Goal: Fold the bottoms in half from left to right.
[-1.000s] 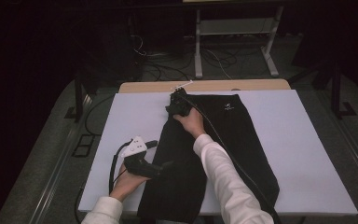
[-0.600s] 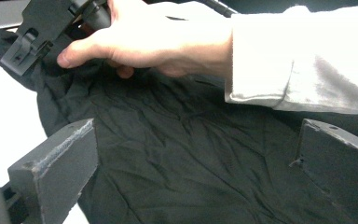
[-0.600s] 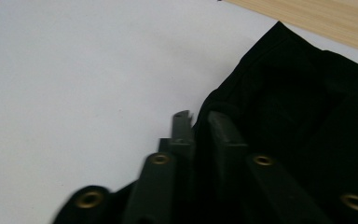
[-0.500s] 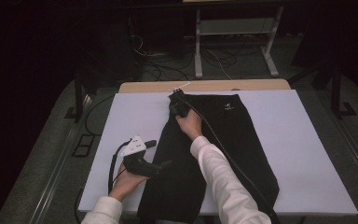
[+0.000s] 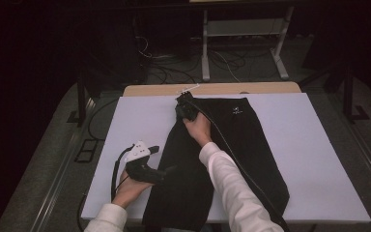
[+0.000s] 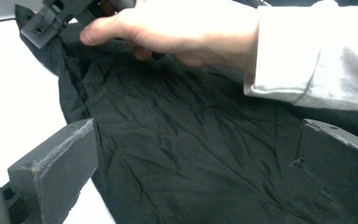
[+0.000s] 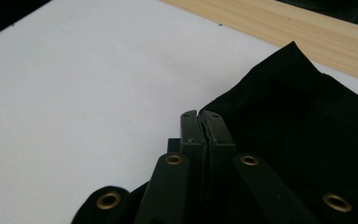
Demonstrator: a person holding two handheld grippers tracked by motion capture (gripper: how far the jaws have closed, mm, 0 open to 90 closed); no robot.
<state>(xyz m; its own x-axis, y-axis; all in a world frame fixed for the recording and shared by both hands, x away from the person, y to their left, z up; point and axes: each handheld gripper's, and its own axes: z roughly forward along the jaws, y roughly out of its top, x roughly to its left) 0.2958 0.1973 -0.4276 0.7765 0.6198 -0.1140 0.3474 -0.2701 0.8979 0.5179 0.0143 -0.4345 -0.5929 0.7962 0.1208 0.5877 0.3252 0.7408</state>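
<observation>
As its jaws have just been closing, the right gripper [image 5: 185,107] now stands pinched together at the far left edge of the black garment [image 5: 222,164], and in the right gripper view the two pads [image 7: 200,126] meet with a thin sliver of cloth apparently caught between them, though the dark fabric makes that hard to confirm. That grip suggests the fold or pull of this edge is about to start, not yet under way. The garment lies lengthwise down the middle of the white table [image 5: 314,159], its near end hanging past the front edge, a small white logo [image 5: 235,111] near its far end. The left gripper [image 5: 166,170] rests at the garment's left edge nearer the person, its jaws spread wide over wrinkled cloth in its own view, gripping nothing. The right hand [image 6: 177,28] covers much of the corner it works on. Cut off are the garment's near hem and both elbows; the room behind the table is too dark to read beyond cables and a stand.
</observation>
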